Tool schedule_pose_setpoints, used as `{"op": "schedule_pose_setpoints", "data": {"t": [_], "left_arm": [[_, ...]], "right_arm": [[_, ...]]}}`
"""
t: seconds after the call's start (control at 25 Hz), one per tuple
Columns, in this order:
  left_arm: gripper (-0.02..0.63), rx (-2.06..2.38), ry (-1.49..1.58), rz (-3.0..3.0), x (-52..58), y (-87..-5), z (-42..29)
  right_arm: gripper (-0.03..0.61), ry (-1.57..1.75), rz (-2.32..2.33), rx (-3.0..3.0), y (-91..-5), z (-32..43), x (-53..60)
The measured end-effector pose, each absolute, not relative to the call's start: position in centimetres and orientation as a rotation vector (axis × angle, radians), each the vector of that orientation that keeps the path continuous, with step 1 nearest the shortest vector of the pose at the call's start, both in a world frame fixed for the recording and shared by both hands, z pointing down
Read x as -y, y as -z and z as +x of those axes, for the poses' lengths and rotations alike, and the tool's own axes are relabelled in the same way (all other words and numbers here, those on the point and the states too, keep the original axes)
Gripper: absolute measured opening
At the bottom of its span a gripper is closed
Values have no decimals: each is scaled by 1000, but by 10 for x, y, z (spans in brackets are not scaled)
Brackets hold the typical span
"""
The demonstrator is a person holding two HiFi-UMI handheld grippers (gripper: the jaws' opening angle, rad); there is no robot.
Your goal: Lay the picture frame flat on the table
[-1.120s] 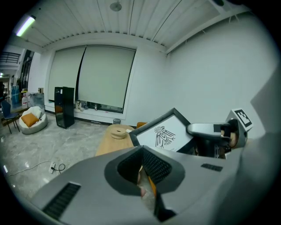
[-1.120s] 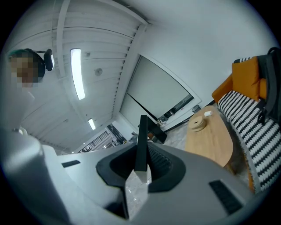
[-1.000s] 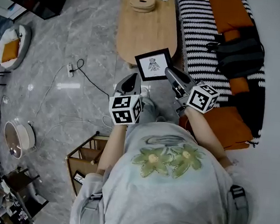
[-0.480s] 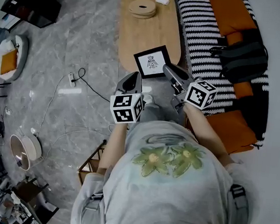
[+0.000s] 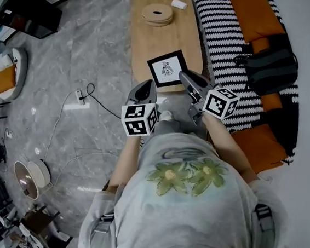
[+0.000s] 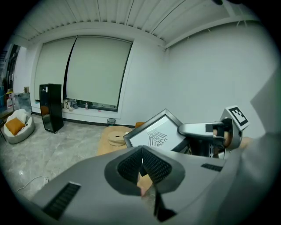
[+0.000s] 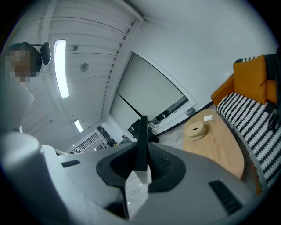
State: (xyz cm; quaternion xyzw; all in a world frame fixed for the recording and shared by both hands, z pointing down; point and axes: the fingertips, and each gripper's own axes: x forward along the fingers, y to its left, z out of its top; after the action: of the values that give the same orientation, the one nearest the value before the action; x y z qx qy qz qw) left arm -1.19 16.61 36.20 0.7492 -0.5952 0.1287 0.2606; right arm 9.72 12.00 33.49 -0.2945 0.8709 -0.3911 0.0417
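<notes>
**Frame gripped by one edge above the near end of the table**

The right gripper's (image 5: pixel 184 77) ribbed dark pads are closed on the picture frame (image 5: pixel 168 68). In the right gripper view the frame shows edge-on, as a thin black bar standing up from between the jaws (image 7: pixel 141 151), with a pale backing below the bar. The left gripper's (image 5: pixel 142 93) pads meet with nothing between them. Its own view shows the two meshed faces (image 6: pixel 142 165) pressed together.

There is one frame. It is square with a narrow, smooth black moulding, a white mat and a small dark line drawing in the middle. From the left gripper view it sits tilted with one corner uppermost (image 6: pixel 156 136), at about 1 o'clock from that gripper's tips. In the head view it is over the near end of the table (image 5: pixel 158 41), at 10 o'clock from the right gripper's marker cube. Whether it touches the top I cannot tell.

The one table is a long oval of pale, smooth wood. At 12 o'clock from the frame, near the far end, lies a stack of round wooden discs (image 5: pixel 157 13), with one small white block (image 5: pixel 179 4) just beside it. At 3 o'clock from the table runs a sofa (image 5: pixel 222 37) covered in black-and-white stripes, with orange cushions and one black bag (image 5: pixel 267 63) on it. The floor is grey marbled tile.
</notes>
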Motion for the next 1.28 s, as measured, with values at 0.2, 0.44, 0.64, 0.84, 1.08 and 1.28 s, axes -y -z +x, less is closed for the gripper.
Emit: {"op": "schedule_pose_setpoints", "data": {"t": [0.2, 0.44, 0.64, 0.84, 1.08, 1.28], "left_arm": [[18, 1594, -346, 2049, -160, -365, -17], [18, 1577, -342, 2053, -124, -370, -50], [18, 1574, -326, 2040, -118, -373, -58], [17, 1571, -332, 2028, -112, -380, -59], [17, 1582, -340, 2013, -97, -386, -69], [17, 1599, -345, 2004, -71, -391, -84]], "right_arm": [[74, 1188, -938, -2657, -339, 95, -116], [74, 1199, -983, -2651, -345, 66, -81], [74, 1208, -999, -2651, -348, 62, -75], [74, 1213, -1002, -2660, -354, 59, -68], [74, 1243, -1035, -2697, -373, 53, -50], [74, 1251, -1039, -2729, -388, 44, -25]]}}
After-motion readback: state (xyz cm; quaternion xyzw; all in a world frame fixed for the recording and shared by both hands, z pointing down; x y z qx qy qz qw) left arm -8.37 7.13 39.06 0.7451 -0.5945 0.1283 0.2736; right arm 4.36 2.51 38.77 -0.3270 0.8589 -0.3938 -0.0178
